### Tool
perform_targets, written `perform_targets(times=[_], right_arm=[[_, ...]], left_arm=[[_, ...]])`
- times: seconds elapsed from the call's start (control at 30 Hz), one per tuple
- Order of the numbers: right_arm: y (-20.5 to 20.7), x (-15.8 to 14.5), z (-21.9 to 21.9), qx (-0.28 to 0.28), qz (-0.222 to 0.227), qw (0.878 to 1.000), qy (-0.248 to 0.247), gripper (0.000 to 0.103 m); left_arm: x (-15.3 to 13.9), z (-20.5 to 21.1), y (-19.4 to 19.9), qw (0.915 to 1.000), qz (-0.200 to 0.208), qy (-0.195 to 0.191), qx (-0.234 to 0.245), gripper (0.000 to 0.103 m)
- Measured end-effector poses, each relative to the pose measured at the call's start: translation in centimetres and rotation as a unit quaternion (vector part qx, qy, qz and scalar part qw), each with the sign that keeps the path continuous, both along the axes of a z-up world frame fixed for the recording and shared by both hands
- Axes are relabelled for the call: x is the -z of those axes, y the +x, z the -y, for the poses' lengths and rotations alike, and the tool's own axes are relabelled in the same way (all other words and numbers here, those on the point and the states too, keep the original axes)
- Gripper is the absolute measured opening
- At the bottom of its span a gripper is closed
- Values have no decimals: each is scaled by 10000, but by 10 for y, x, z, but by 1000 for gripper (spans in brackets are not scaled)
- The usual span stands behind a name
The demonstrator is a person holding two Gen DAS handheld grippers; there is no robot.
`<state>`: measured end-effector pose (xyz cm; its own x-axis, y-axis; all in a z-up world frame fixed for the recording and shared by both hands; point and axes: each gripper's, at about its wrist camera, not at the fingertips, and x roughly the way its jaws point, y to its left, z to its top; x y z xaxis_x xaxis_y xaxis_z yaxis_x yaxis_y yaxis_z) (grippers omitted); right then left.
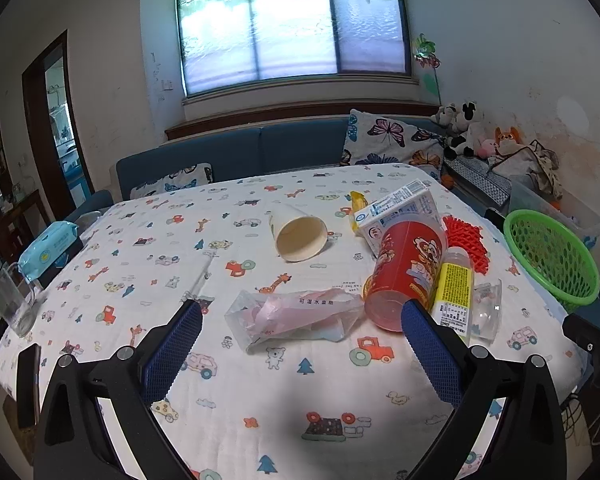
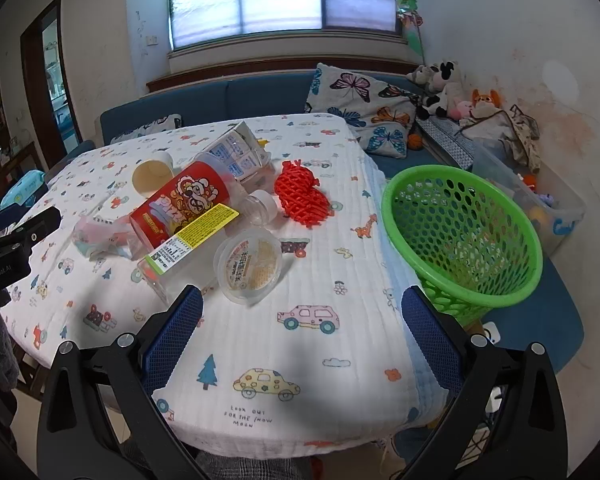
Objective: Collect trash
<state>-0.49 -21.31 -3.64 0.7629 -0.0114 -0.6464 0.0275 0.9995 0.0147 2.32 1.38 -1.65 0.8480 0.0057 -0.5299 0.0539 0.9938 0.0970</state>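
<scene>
Trash lies on a table under a cartoon-print cloth (image 1: 260,380): a crumpled clear plastic bag (image 1: 292,318), a tipped paper cup (image 1: 298,232), a red snack cup (image 1: 406,270), a clear bottle with a yellow label (image 1: 454,296), a milk carton (image 1: 400,210), red foam netting (image 1: 466,242) and a clear jelly cup (image 2: 250,266). A green mesh basket (image 2: 466,232) stands off the table's right edge. My left gripper (image 1: 300,320) is open, just short of the plastic bag. My right gripper (image 2: 302,306) is open above bare cloth, near the jelly cup.
A glass jug (image 1: 6,300) and a blue wipes pack (image 1: 50,246) sit at the table's left edge. A blue sofa (image 1: 240,152) with butterfly cushions and plush toys runs behind the table. A clear storage bin (image 2: 540,196) stands beyond the basket.
</scene>
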Motion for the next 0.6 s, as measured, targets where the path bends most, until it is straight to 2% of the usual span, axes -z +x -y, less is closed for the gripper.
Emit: perform_targets(times=[0.33,0.6], right_arm=[[12,4,-5,-233,-33,9997,6,99],[33,18,-8,-777,-258,9960,365,99]], left_arm=[[-3,-10,9,10000,-19,-22,-62,97],[-1,-19,21,9999,-120,-56,-109,97]])
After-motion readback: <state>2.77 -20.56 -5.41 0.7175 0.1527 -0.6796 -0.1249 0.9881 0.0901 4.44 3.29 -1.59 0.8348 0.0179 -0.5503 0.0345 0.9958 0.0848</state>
